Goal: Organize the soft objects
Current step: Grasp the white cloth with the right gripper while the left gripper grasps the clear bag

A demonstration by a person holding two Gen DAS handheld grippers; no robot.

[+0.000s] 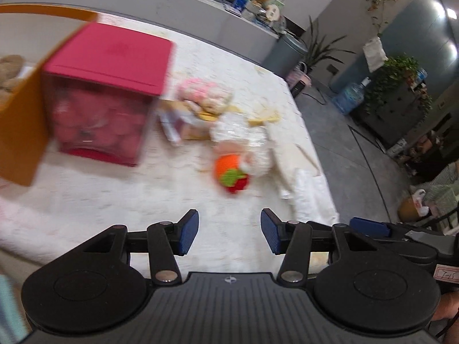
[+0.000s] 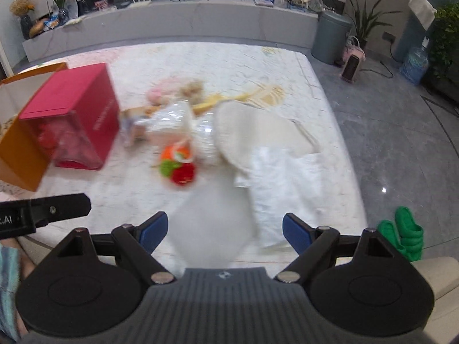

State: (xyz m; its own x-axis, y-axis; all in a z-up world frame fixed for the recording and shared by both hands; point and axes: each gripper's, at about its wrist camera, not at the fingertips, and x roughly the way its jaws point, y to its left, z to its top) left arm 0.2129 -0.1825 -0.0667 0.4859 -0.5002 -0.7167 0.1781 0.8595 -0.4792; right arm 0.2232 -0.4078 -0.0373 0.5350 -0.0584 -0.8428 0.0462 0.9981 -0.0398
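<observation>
A pile of soft toys lies mid-mat: a crocheted orange, green and red fruit toy [image 1: 231, 173] [image 2: 178, 164], a white plush in clear wrap [image 1: 243, 134] [image 2: 183, 127], a pink plush [image 1: 200, 93] [image 2: 163, 87]. A red box [image 1: 109, 86] [image 2: 74, 114] with a clear front stands left of them, against an orange box [image 1: 20, 132] [image 2: 20, 154]. My left gripper [image 1: 229, 233] is open and empty, above the mat short of the toys. My right gripper [image 2: 225, 230] is open, with a blurred white soft thing [image 2: 215, 223] between its fingers, untouched by the pads.
A cream fluffy mat [image 1: 129, 200] [image 2: 287, 71] covers the floor. A white cloth bag [image 2: 258, 126] lies right of the toys. Grey tile floor [image 2: 387, 143] is to the right, with green slippers [image 2: 407, 235], a heater [image 2: 352, 67] and a grey bin [image 2: 330, 35].
</observation>
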